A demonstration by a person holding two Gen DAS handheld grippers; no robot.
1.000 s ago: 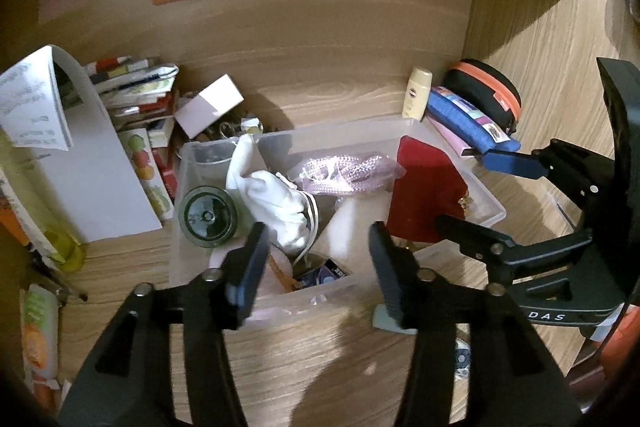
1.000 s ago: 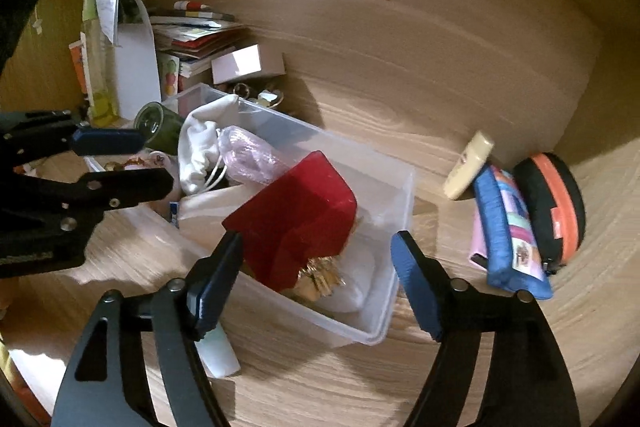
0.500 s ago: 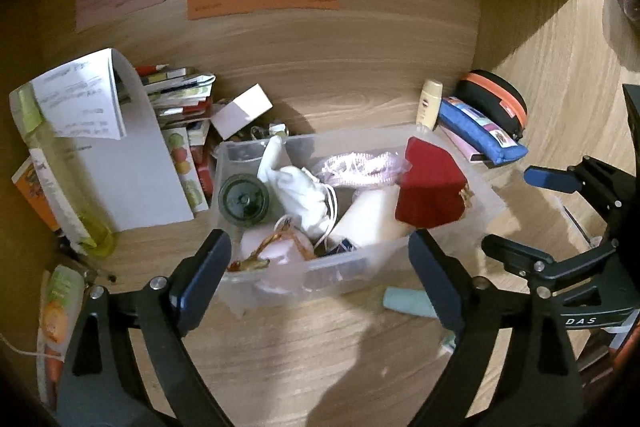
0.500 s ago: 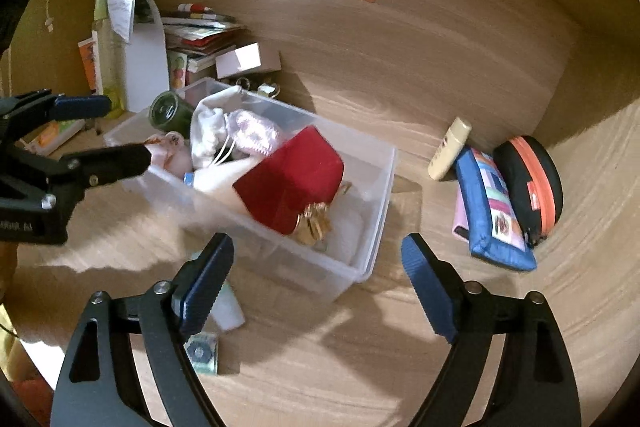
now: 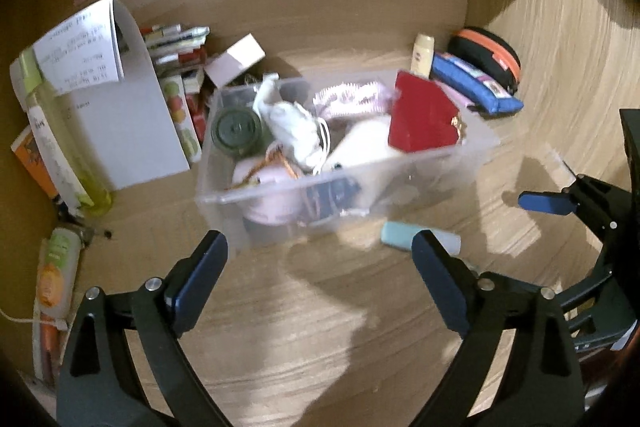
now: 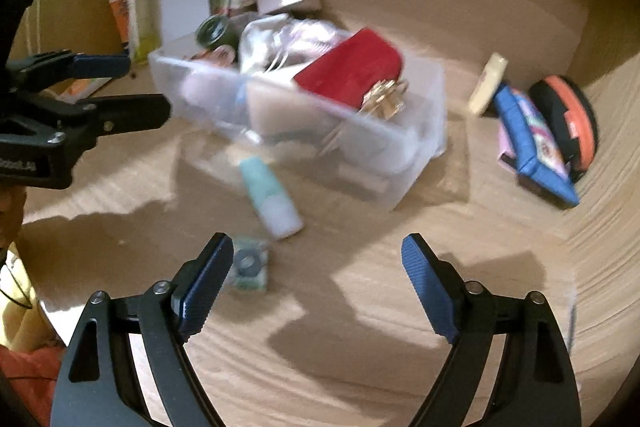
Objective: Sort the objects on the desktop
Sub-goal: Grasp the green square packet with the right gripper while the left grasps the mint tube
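A clear plastic bin stands on the wooden desk, holding a red box, a white pouch, a dark green jar and other small items. A pale teal tube lies on the desk in front of the bin. A small green packet lies near it. My left gripper is open and empty, short of the bin. My right gripper is open and empty, just behind the packet.
A blue pencil case, a black-and-orange case and a cream tube lie at the right back. Books, a white paper stand and a yellow-green bottle crowd the left.
Both grippers have pulled back from the bin toward the front of the desk. The left gripper has opened wide. The teal tube and green packet have come into view.
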